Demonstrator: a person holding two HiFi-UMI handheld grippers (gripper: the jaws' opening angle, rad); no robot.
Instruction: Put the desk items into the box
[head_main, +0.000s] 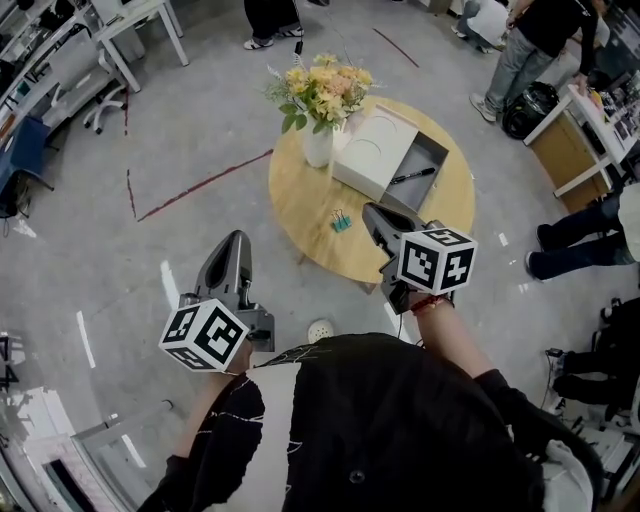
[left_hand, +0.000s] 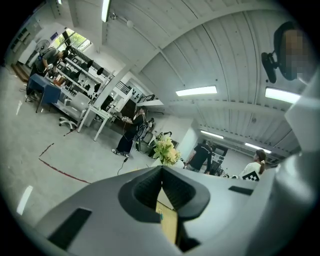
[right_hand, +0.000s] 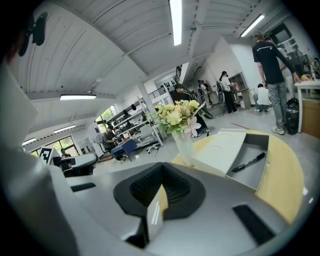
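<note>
Both sets of fingers are closed and empty. Left gripper hangs off the desk; right gripper over its near edge. Pen lies in the box; clips on the desk outside it.

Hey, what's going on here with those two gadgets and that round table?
A person holds a tool in each hand, the left gripper and the right gripper, both shut and empty, near a round table. On it stand a vase of flowers and a box with a pen inside and its lid across part of it. Small blue clips lie on the tabletop.
</note>
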